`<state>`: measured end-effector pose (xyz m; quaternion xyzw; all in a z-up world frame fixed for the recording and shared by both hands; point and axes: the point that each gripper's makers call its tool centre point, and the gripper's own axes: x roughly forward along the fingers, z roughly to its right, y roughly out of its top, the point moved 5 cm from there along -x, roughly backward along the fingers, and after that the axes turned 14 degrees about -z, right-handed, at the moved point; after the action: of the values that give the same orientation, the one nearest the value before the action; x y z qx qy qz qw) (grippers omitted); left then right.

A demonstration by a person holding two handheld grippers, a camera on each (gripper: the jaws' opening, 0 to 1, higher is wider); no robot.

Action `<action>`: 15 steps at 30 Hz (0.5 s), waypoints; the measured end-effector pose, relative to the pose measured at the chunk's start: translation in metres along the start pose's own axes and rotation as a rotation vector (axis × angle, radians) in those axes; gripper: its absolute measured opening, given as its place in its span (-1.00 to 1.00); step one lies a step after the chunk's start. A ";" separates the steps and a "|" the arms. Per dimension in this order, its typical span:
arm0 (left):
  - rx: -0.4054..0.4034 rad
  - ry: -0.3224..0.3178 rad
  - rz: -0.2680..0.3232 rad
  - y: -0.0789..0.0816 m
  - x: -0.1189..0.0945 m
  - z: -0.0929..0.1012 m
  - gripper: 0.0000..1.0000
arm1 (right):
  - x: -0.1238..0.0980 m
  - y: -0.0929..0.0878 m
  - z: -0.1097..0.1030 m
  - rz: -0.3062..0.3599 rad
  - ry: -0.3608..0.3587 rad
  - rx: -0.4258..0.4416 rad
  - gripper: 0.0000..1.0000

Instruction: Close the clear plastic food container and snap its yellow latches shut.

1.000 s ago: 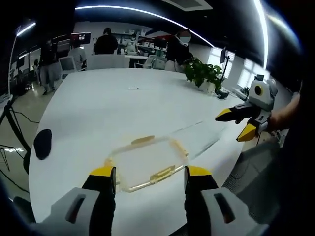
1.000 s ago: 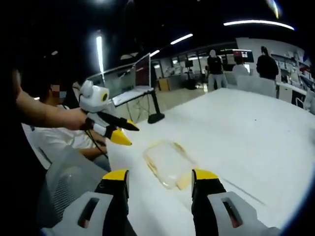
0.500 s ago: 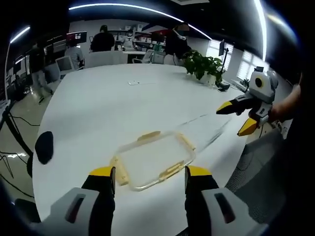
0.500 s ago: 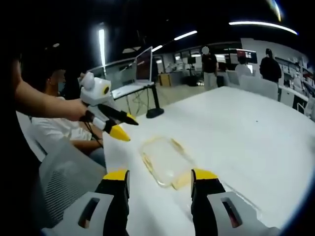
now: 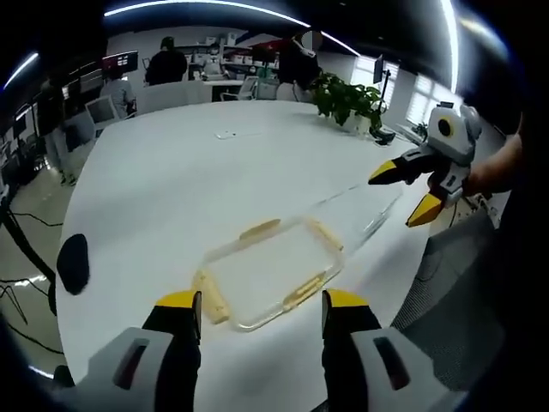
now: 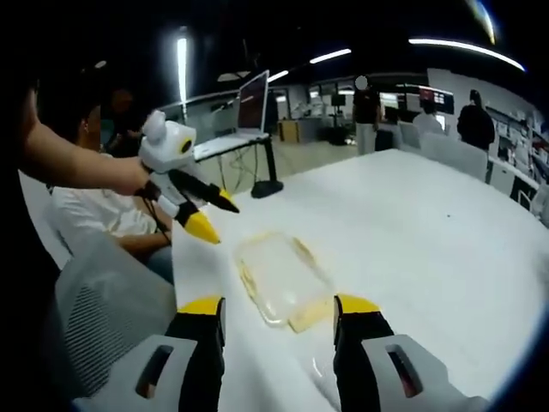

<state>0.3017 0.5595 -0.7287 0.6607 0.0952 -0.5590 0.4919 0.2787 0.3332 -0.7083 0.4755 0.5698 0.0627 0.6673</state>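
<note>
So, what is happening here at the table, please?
A person holds a gripper in each hand above a clear plastic food container that lies on a white table. The left gripper and the right gripper are both open and hold nothing. Neither touches the container. Its yellow latches stick outward, so they look not yet snapped.

Ceiling strips [image 5: 214, 7] blaze overhead and flare white on my table [image 5: 171, 172], bright windows [image 5: 420, 103] off to one side. My right view sits dimmer, soft and blurry. Straight lines bow hard toward both edges.
</note>
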 end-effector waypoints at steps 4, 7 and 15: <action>0.015 0.000 -0.018 0.001 0.000 -0.003 0.12 | 0.004 0.000 0.002 -0.016 -0.007 -0.006 0.01; 0.033 -0.005 -0.035 0.000 0.000 -0.005 0.11 | 0.005 0.001 0.002 -0.020 -0.009 -0.011 0.01; 0.078 -0.004 -0.086 -0.004 0.005 -0.012 0.11 | 0.014 0.003 0.004 -0.060 -0.004 -0.048 0.05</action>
<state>0.3087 0.5684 -0.7364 0.6737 0.1008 -0.5842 0.4412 0.2883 0.3414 -0.7160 0.4421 0.5807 0.0554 0.6814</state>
